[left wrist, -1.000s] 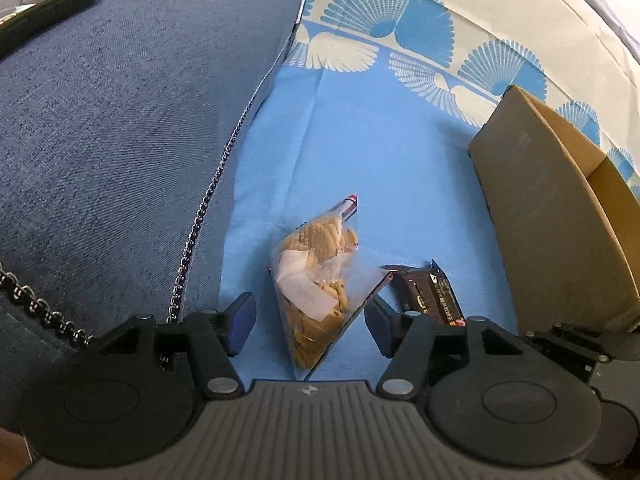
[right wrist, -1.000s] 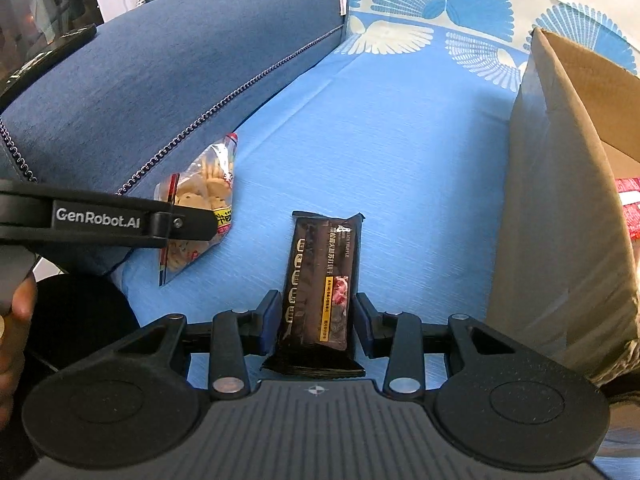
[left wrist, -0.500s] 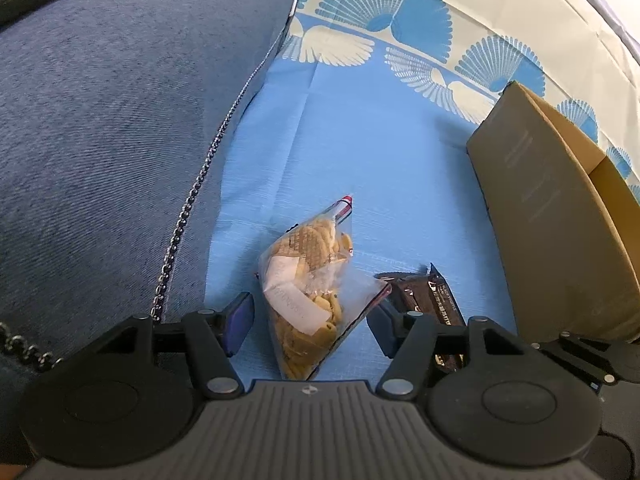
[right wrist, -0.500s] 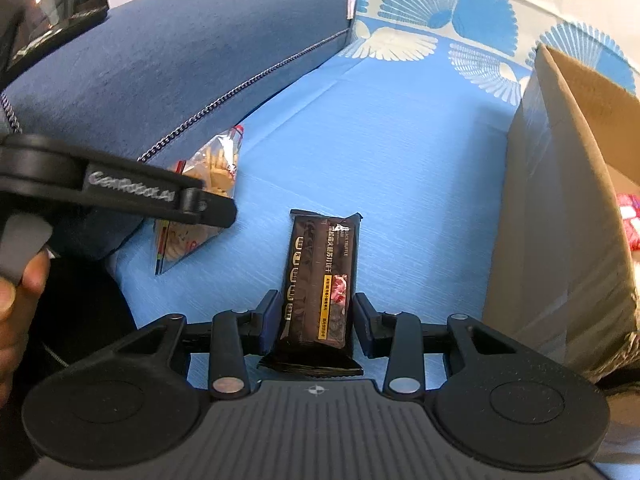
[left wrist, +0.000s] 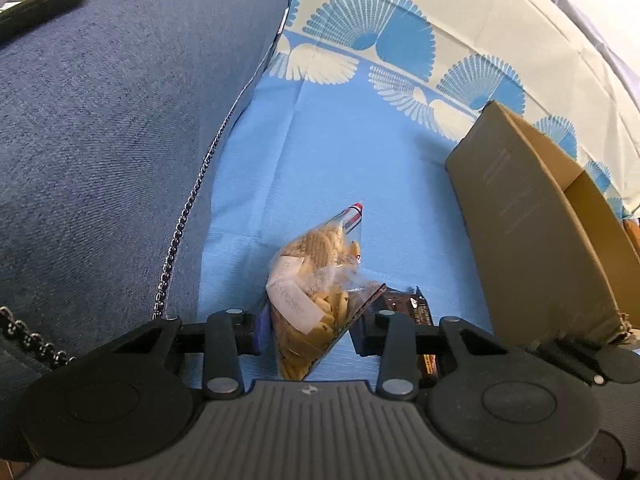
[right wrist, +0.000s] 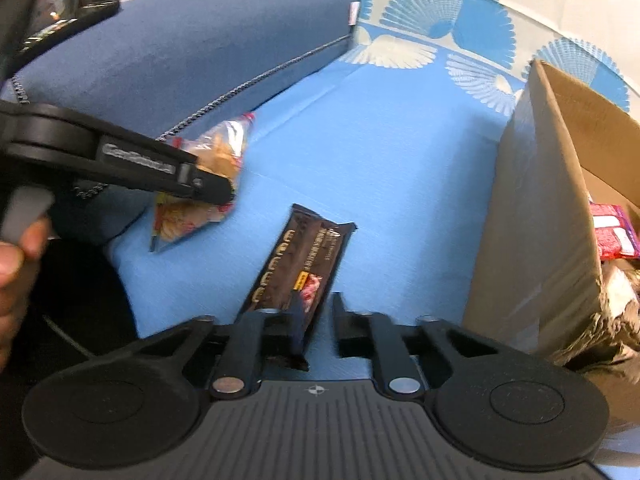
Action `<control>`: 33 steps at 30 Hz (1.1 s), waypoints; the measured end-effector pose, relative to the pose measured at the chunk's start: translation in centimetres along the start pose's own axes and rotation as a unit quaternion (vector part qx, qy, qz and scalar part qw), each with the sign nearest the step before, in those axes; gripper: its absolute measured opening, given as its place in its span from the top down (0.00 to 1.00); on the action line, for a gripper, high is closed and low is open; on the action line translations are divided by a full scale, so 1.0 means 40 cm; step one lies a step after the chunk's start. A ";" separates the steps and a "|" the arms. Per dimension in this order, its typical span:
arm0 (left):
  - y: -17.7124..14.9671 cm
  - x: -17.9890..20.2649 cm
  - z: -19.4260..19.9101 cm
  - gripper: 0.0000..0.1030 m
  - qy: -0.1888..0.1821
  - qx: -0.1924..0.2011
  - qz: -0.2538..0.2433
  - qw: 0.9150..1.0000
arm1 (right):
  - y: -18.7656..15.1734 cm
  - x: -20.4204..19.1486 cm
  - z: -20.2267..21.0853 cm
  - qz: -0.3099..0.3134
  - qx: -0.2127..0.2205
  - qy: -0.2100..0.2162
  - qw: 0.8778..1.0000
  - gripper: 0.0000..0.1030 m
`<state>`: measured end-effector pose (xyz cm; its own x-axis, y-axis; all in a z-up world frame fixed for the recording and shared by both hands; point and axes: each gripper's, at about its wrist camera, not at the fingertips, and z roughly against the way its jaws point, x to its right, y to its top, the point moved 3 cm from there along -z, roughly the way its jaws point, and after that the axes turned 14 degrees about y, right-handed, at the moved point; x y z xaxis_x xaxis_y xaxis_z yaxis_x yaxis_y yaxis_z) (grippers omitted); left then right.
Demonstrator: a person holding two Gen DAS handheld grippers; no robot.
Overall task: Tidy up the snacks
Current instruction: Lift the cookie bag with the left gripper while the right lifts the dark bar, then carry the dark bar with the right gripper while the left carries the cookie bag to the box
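Two claws worked side by side over the blue cloth (left wrist: 360, 160), each with a snack of its own. The left claw (left wrist: 310, 328) was closing, its pads on both flanks of the clear bag of biscuit sticks (left wrist: 316, 292), which stood on edge between them; the grip looked as good as made, probably so the soft bag could be carried without spilling toward the cardboard box (left wrist: 532, 240) at the right. From the right wrist view the same bag (right wrist: 208, 184) hung partly hidden behind that claw's black finger, close to the blue sofa arm (right wrist: 180, 52). The right claw (right wrist: 318, 320) was opening. The dark chocolate bar (right wrist: 300, 268) lay slanted on the cloth, its near end against the left pad only, with clear blue cloth showing before the right pad, so nothing was truly gripped. Inside the box (right wrist: 540, 200) a pink packet (right wrist: 612, 232) already rested, which suggested the box was where the snacks belonged.

Compared with a second before, the left jaws, then spread wide of the bag, had drawn in against it. The right jaws, which had hugged the bar squarely and straight, had loosened, and the bar had swung aslant toward the left.
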<state>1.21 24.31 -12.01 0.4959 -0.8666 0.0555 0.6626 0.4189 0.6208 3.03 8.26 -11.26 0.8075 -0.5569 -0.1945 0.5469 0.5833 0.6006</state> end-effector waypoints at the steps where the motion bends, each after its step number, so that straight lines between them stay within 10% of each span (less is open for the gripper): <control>1: 0.000 -0.001 0.002 0.59 -0.002 0.000 0.001 1.000 | 0.003 -0.001 0.002 -0.002 0.009 -0.003 1.000 0.32; 8: -0.003 -0.010 0.012 0.59 -0.012 0.001 -0.003 1.000 | 0.030 -0.011 -0.053 -0.024 0.009 -0.003 1.000 0.28; 12: -0.004 -0.011 0.024 0.59 -0.020 0.012 -0.004 1.000 | 0.022 -0.026 -0.085 -0.015 -0.006 -0.007 1.000 0.60; 17: -0.006 -0.006 0.048 0.59 -0.028 0.036 -0.007 0.999 | 0.037 -0.060 -0.043 0.036 0.015 -0.014 0.999 0.61; 33: -0.032 0.155 0.336 0.59 -0.075 0.134 -0.050 0.987 | 0.049 0.006 0.469 0.133 0.237 -0.051 0.961 0.61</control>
<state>-4.10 14.76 -1.95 0.3347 -0.9384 0.0863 0.5214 0.2606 0.8125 0.15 -1.84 4.40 0.8660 -0.4941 0.0776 0.1425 0.3925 0.9087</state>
